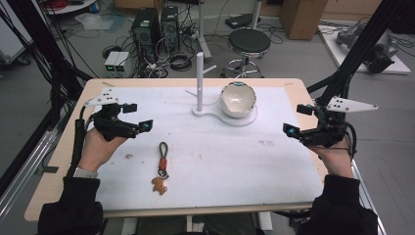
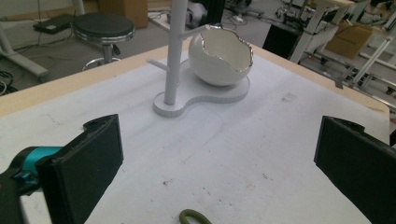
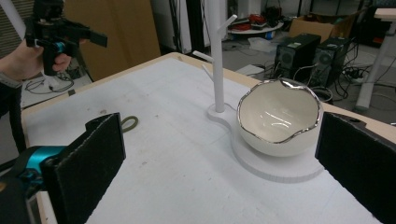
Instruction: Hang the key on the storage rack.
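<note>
In the high view my left gripper [image 1: 131,116] sits at the left of the frame and my right gripper [image 1: 299,120] at the right, both over the white mat [image 1: 215,152] on the desk [image 1: 58,161], jaws spread wide and empty. Between them, low in the frame, lies a keychain [image 1: 162,168] with a green loop, an orange clasp and a brown charm. The left gripper view catches just the green loop [image 2: 194,217] at its bottom edge, between my wide jaws; the right gripper view has the loop [image 3: 129,123] at centre left, just past my left-hand jaw, the rest hidden.

The bowl [image 1: 238,99] stands upper centre on a white base [image 1: 230,119], beside a white stand [image 1: 199,81] with short pegs. The right gripper view looks into the bowl [image 3: 279,122]: white inside, silver jagged rim, nothing in it. The left gripper view shows mostly its outer wall [image 2: 221,56]. The right gripper view also shows my left hand [image 3: 28,60] at upper left.
</note>
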`<state>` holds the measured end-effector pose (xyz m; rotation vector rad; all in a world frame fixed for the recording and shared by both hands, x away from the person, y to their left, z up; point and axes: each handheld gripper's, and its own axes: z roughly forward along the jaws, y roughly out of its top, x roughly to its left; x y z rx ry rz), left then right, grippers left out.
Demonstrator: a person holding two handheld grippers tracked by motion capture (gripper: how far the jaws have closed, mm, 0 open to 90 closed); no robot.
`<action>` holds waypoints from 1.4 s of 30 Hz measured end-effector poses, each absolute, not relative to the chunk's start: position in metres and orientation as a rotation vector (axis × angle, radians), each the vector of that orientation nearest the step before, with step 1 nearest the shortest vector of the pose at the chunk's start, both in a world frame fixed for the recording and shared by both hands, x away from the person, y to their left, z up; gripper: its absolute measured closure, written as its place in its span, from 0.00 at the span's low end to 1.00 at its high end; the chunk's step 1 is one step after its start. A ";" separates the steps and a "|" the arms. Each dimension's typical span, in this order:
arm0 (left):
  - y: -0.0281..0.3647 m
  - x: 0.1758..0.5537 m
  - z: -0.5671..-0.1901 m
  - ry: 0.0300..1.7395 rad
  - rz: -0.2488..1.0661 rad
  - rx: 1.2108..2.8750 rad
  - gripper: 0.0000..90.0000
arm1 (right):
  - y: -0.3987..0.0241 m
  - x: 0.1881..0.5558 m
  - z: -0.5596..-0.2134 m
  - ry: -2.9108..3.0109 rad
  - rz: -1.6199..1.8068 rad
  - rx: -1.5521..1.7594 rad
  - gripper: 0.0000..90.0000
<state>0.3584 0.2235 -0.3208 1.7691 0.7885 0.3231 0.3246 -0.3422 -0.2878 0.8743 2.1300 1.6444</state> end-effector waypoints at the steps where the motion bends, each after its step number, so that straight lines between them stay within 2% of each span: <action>1: 0.221 0.360 -0.322 0.794 0.325 1.771 0.02 | -0.343 0.324 -0.288 2.129 1.642 0.879 0.01; 5: 0.218 0.366 -0.326 0.817 0.326 1.791 0.02 | -0.344 0.323 -0.290 2.136 1.634 0.883 0.01; 10: 0.216 0.372 -0.341 0.844 0.388 1.839 0.02 | -0.341 0.322 -0.292 2.156 1.615 0.885 0.01; 16: 0.210 0.380 -0.368 0.908 0.348 1.873 0.02 | -0.339 0.323 -0.294 2.168 1.604 0.890 0.01; 26: 0.187 0.375 -0.406 0.977 0.333 2.017 0.02 | -0.334 0.328 -0.298 2.187 1.594 0.891 0.01; 30: 0.179 0.375 -0.415 1.007 0.308 2.117 0.03 | -0.331 0.329 -0.299 2.203 1.588 0.895 0.01; 35: 0.175 0.377 -0.420 1.016 0.314 2.136 0.03 | -0.328 0.331 -0.300 2.217 1.577 0.887 0.01; 37: 0.175 0.377 -0.421 1.038 0.330 2.143 0.06 | -0.327 0.332 -0.301 2.220 1.573 0.889 0.01; 38: 0.175 0.377 -0.421 1.047 0.327 2.148 0.16 | -0.326 0.333 -0.301 2.226 1.567 0.885 0.01; 39: 0.175 0.378 -0.422 1.051 0.319 2.148 0.16 | -0.326 0.333 -0.301 2.226 1.567 0.885 0.01; 41: 0.175 0.379 -0.422 1.062 0.299 2.150 0.23 | -0.325 0.333 -0.302 2.231 1.565 0.886 0.01; 42: 0.174 0.379 -0.423 1.073 0.301 2.156 0.34 | -0.324 0.333 -0.302 2.234 1.561 0.889 0.01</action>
